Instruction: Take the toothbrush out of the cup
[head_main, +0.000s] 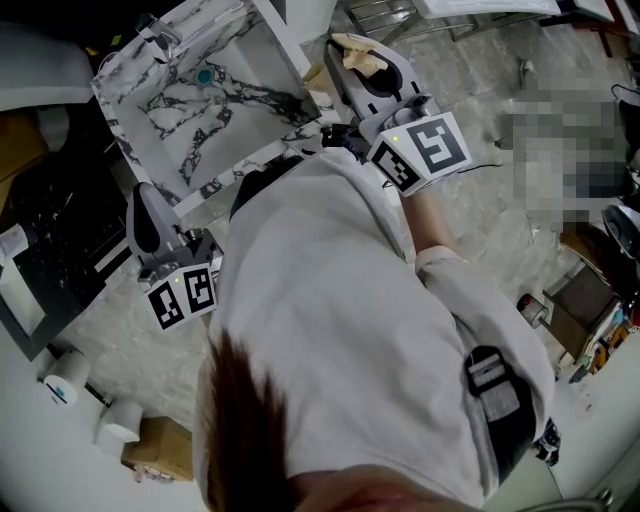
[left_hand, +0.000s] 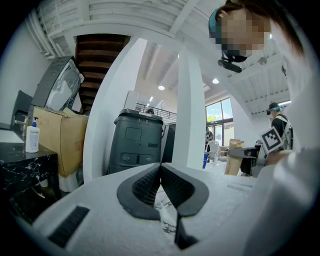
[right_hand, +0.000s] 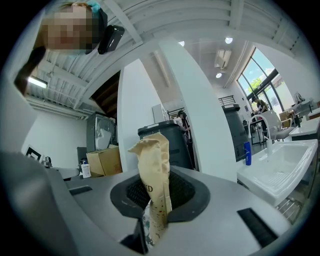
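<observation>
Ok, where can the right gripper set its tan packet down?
The white, dark-veined marble top is mostly bare: free between the small teal object and the edge by the left gripper. Crowded at its right corner, around the right gripper and tan paper packet.

A white marble-veined slab (head_main: 200, 110) lies at the far left, and two white rolls (head_main: 70, 375) sit at the near left. A dark grey bin (left_hand: 137, 145) stands between white pillars, with a cardboard box (left_hand: 60, 140) and a pump bottle (left_hand: 32, 137) to its left. At the right is a white sink (right_hand: 280, 170), a blue bottle (right_hand: 247, 153) by its far edge.
</observation>
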